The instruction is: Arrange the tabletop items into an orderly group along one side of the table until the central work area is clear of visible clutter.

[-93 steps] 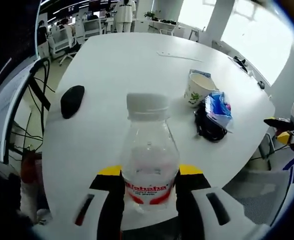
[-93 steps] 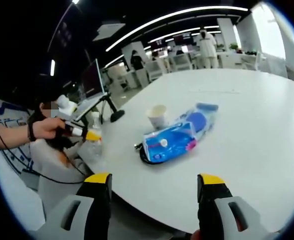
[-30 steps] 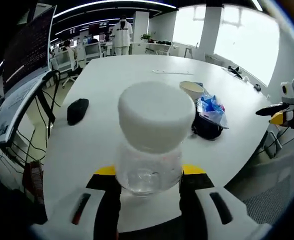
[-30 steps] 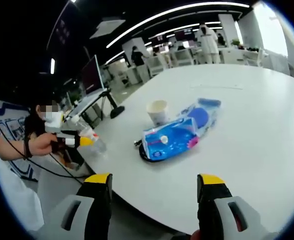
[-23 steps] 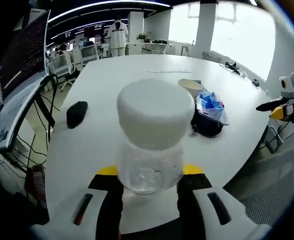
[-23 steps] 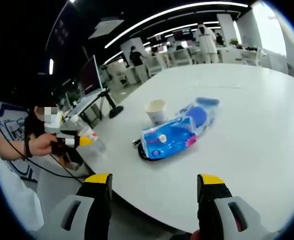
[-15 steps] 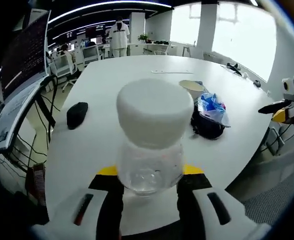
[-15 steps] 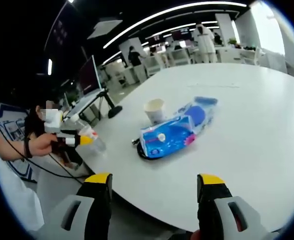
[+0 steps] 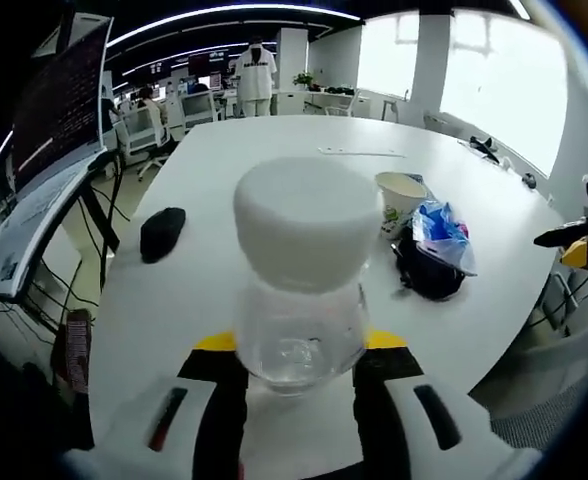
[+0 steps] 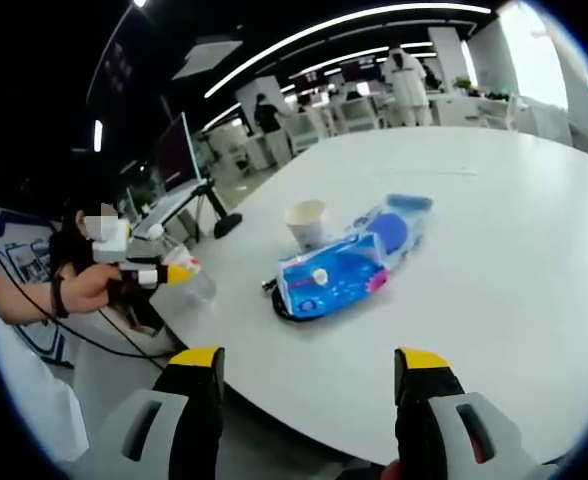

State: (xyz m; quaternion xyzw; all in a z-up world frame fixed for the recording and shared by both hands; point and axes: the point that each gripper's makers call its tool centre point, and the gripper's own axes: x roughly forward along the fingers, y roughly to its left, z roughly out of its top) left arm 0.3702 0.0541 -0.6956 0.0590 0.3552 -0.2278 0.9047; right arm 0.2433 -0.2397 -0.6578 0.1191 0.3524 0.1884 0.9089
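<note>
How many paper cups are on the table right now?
1: the paper cup stands beside the blue packet, apart from the bottle in the left gripper. None seems hidden.

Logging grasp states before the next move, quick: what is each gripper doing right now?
Left gripper: shut on the clear bottle with the white cap.
Right gripper: open, holding nothing, jaws wide apart above the white table.

Surface: I see a white round-edged table (image 9: 274, 150) | near its edge: paper cup (image 9: 401, 192) upright, just beside a blue plastic packet (image 10: 346, 262) lying over a black coiled thing (image 9: 429, 272) (cable or strap, I can't tell) | apart, left gripper view: black mouse-like object (image 9: 162, 232) | far side: thin flat strip (image 9: 359, 152)
</note>
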